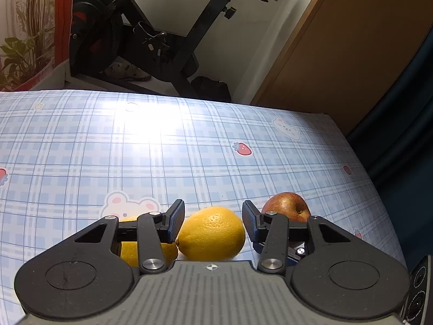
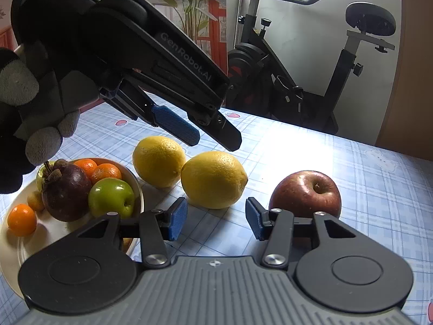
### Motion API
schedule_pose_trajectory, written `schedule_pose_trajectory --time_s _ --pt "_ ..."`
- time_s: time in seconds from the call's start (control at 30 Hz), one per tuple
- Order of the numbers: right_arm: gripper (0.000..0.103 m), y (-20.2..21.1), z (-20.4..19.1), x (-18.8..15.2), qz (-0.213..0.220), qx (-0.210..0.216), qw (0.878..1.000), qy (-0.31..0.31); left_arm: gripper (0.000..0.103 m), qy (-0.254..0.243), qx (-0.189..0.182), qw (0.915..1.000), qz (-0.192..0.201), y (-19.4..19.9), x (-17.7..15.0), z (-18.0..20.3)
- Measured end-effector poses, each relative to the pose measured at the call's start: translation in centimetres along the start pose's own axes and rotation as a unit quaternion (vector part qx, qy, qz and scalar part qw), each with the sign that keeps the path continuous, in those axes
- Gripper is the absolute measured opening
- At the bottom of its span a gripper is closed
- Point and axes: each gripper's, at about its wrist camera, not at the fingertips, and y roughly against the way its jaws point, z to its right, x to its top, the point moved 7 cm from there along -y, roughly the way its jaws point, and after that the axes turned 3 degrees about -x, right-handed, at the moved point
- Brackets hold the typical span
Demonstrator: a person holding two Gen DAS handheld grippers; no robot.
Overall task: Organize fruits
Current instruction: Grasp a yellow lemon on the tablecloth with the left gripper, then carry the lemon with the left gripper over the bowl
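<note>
From the left wrist view, the left gripper (image 1: 213, 222) hangs with jaws spread, empty, above a dimpled yellow lemon (image 1: 212, 234). A second lemon (image 1: 135, 252) sits half hidden behind its left finger, and a glossy red apple (image 1: 287, 206) lies nearer the right edge of the tabletop (image 1: 189, 157), whose plaid cloth reflects glare.

Only the right wrist view shows the white plate (image 2: 16, 246) toward the left edge, bearing a bowl (image 2: 136, 187) with a green apple (image 2: 111, 196), dark mangosteen (image 2: 65, 191) and small oranges (image 2: 106, 172). The right gripper (image 2: 216, 219) is spread too, empty, low before the lemons. An exercise bike (image 2: 311, 81) stands beyond the far edge.
</note>
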Motion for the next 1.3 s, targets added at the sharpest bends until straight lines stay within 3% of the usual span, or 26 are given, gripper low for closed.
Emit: schedule_pose_trajectory --time_s 0.3,0.43,0.6,1.07,1.3 --pt "0.054 -1.3 -0.2 0.0 -0.006 -0.002 1.000 -0.001 0.050 -0.001 -0.029 0.9994 -0.021 -1.2 -0.7 -0.3" --pt "0.055 -1.6 -0.2 0.0 -0.009 -0.001 1.000 -0.002 0.050 -0.029 -0.028 0.9988 -0.028 -1.0 -1.1 0.4" --pt "0.054 -1.1 -0.3 -0.3 -0.007 0.004 1.000 -0.006 0.050 -0.026 -0.031 0.9987 -0.033 -0.7 -1.6 0.3" --pt "0.054 3.6 -0.9 -1.4 -0.006 0.002 1.000 -0.019 0.050 -0.053 -0.038 0.9969 -0.044 2.2 -4.3 3.5" --pt "0.054 6.4 -3.2 -0.6 0.008 0.018 1.000 -0.007 0.050 -0.056 -0.039 0.9973 -0.028 6.1 -5.5 3.6"
